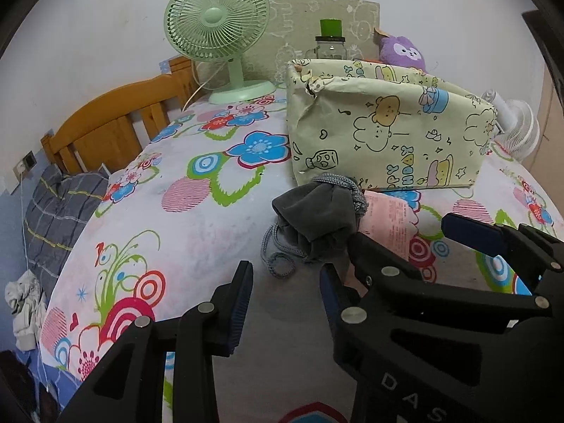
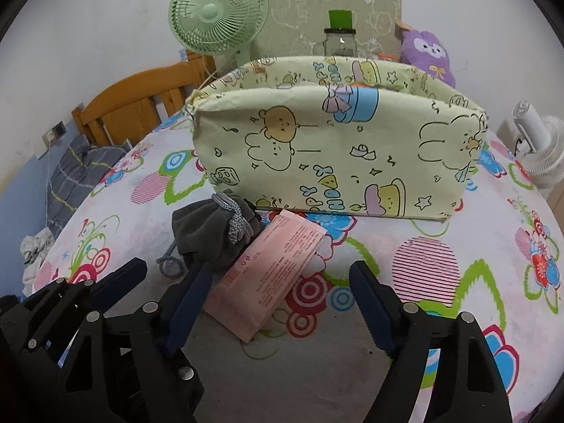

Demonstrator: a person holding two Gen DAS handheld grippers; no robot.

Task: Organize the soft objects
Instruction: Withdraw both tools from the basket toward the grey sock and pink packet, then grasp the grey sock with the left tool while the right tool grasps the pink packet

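A grey drawstring pouch (image 1: pixel 313 222) (image 2: pixel 208 232) lies on the flowered bedsheet (image 1: pixel 197 232), in front of an open-topped box (image 1: pixel 380 130) (image 2: pixel 317 155) wrapped in pale cartoon paper. A flat pink packet (image 2: pixel 271 275) (image 1: pixel 394 225) lies against the pouch's right side. My left gripper (image 1: pixel 286 269) is open just short of the pouch, with only the cord loop near its tips. My right gripper (image 2: pixel 280 269) (image 1: pixel 400 229) is open astride the pink packet, and its pads do not press on it. A purple plush toy (image 2: pixel 428 53) sits behind the box.
A green desk fan (image 1: pixel 215 31) and a glass jar with a green lid (image 1: pixel 330 44) stand at the back by the wall. A white fan (image 2: pixel 543 151) is at the right edge. The wooden headboard (image 1: pixel 116 116) and a grey blanket (image 1: pixel 60 204) lie to the left.
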